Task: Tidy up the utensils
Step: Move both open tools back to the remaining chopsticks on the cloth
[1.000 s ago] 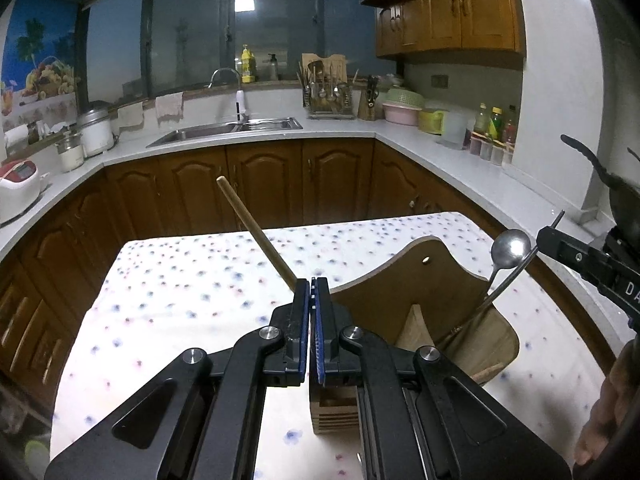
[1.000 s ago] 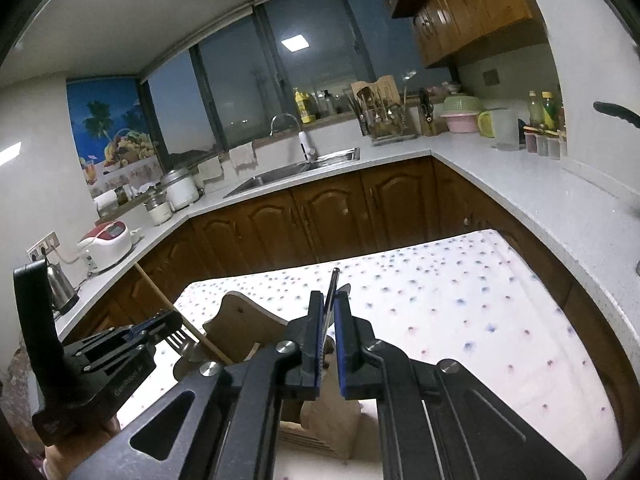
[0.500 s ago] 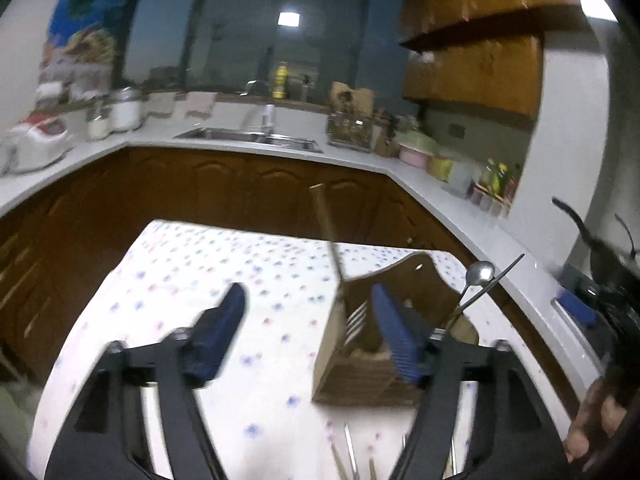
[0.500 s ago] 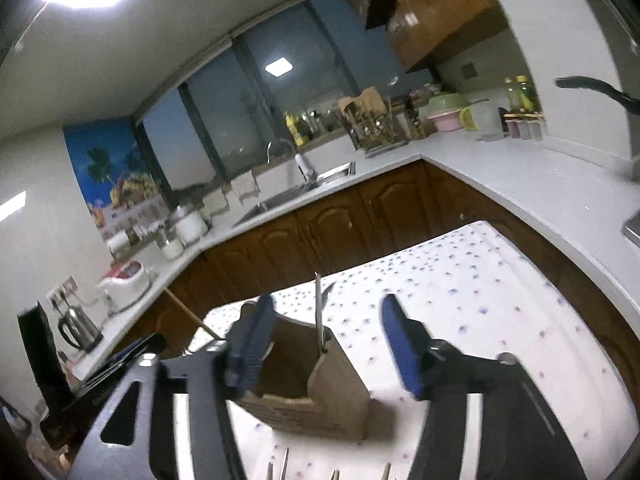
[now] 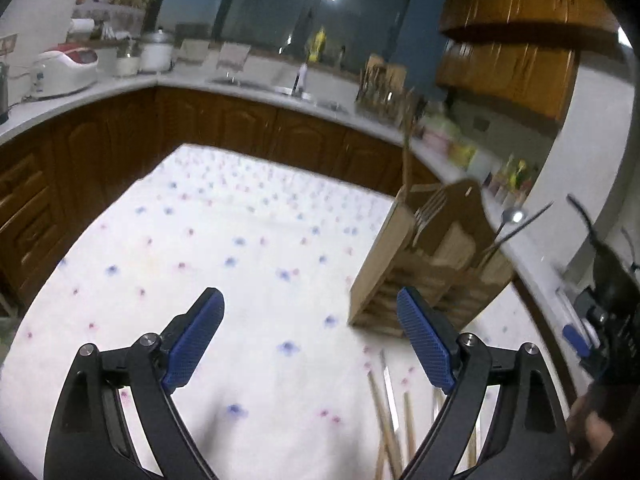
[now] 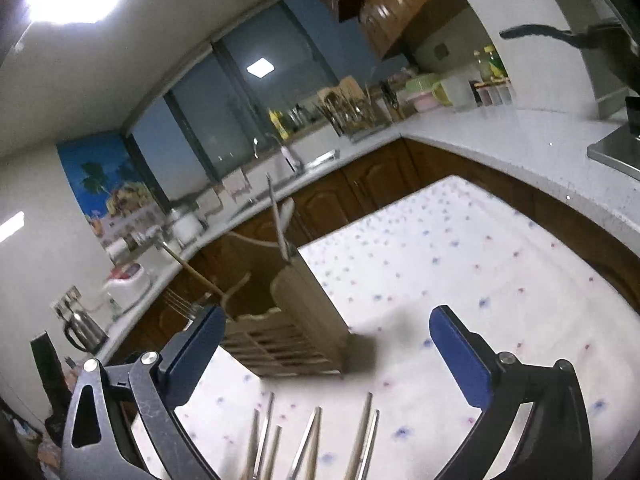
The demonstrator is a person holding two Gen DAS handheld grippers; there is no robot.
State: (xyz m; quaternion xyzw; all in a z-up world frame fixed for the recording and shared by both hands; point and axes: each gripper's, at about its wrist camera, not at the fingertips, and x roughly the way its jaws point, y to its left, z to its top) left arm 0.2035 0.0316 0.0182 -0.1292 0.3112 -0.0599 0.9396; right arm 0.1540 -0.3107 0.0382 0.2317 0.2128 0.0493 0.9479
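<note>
A wooden utensil holder (image 5: 420,264) (image 6: 296,320) stands on the dotted tablecloth (image 5: 248,240). It holds a fork (image 5: 430,208), a spoon (image 5: 512,216), a wooden-handled utensil (image 6: 192,272) and a thin metal utensil (image 6: 278,220). Several chopsticks and metal utensils (image 5: 388,412) (image 6: 312,440) lie loose on the cloth in front of it. My left gripper (image 5: 310,340) hovers left of the holder, its jaws opening with nothing between them. My right gripper (image 6: 328,356) hangs above the loose utensils, jaws opening wide and empty. The right gripper's blue pad (image 5: 576,338) shows at the left view's right edge.
Brown cabinets and a pale countertop (image 6: 520,136) wrap around the table on three sides. A sink (image 5: 296,88), a rice cooker (image 5: 66,68), a kettle (image 6: 82,330) and a dish rack (image 6: 352,112) sit on it. A pan handle (image 6: 536,34) juts out at right.
Both grippers, shut on utensils over the holder a second ago, have opened wide. Both drew back and sank toward the table, and the released utensils now stand in the holder.
</note>
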